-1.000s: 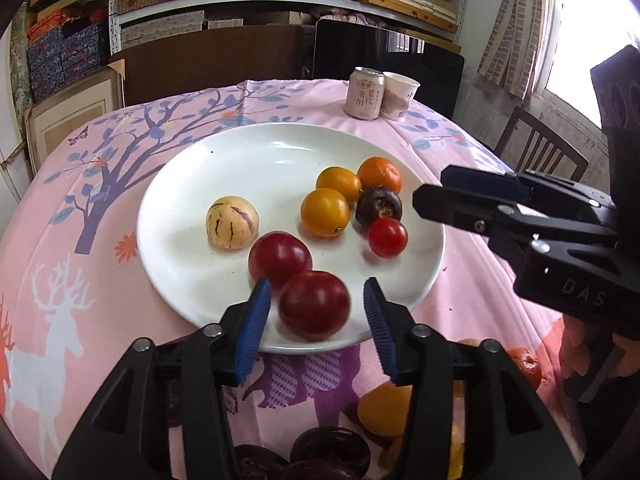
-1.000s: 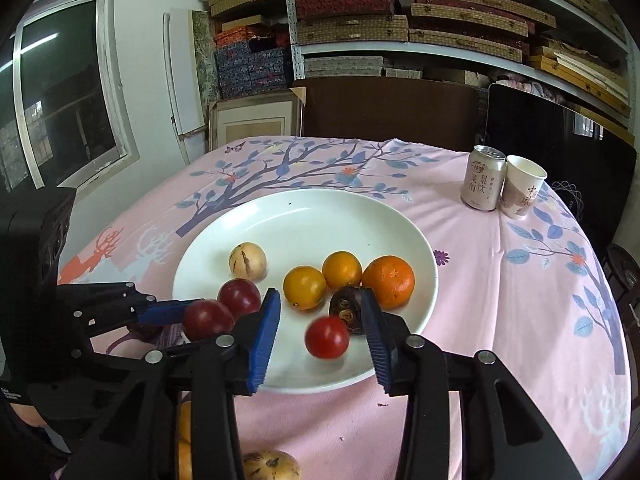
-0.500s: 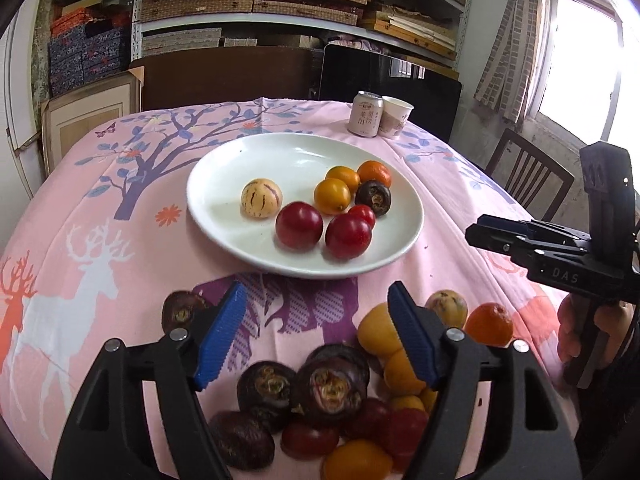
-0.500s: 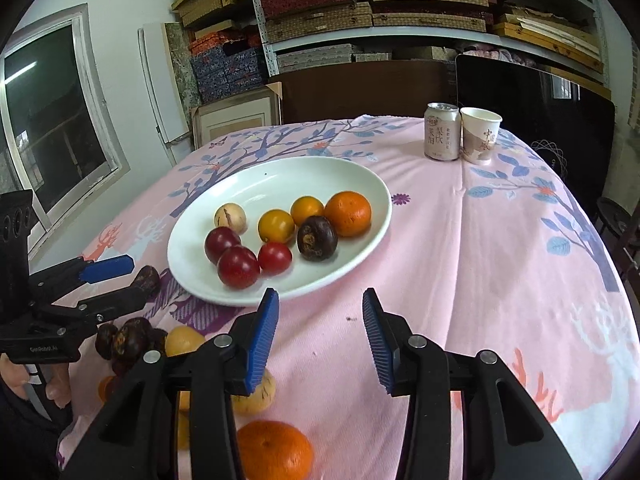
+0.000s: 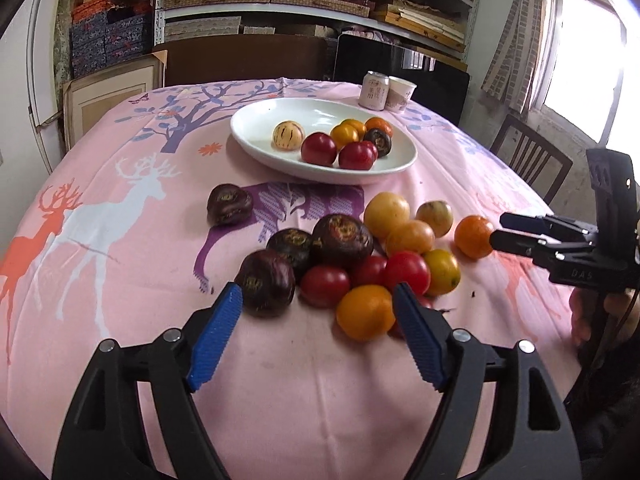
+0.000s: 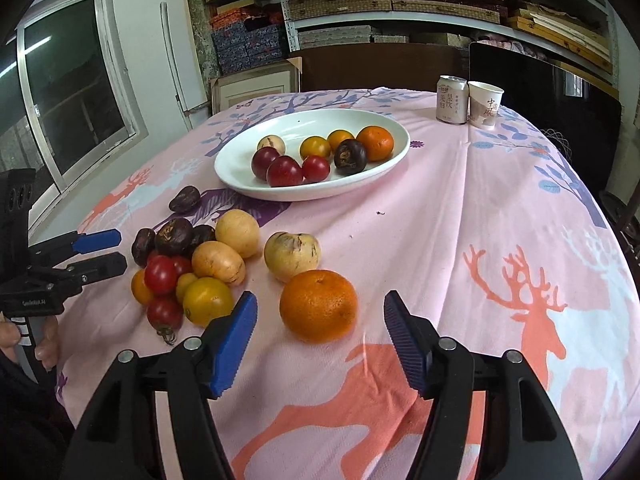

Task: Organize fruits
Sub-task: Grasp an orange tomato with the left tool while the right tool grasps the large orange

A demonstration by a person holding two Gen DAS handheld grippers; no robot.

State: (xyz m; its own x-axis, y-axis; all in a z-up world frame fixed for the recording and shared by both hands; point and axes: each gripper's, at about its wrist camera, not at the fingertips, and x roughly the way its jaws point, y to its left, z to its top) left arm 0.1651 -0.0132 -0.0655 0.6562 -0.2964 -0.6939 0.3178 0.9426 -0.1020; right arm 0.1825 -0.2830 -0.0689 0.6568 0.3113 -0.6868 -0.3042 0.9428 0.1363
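Left wrist view: left gripper (image 5: 318,334) jaws apart, nothing between them. Loose fruit pile (image 5: 360,256) lies on the table (image 5: 120,280) just ahead of the jaws; a dark purple fruit (image 5: 266,282) sits near the left jaw tip, a yellow-orange fruit (image 5: 366,312) just beside the right jaw tip. White plate (image 5: 256,142) farther back holds eight fruits. One dark fruit (image 5: 229,204) lies apart, between pile and plate. Right gripper (image 5: 506,230) shows at the right edge, jaws apart, near an orange (image 5: 474,237).

Right wrist view: right gripper (image 6: 320,320) jaws apart, empty. The orange (image 6: 318,306) rests on the table (image 6: 480,220) in line with the gap, just ahead of the tips, touching neither. Pile (image 6: 192,264) to its left; plate (image 6: 240,176) beyond. Left gripper (image 6: 108,250) at left edge, jaws apart. Can (image 6: 452,99) and paper cup (image 6: 485,104) stand at the far edge.
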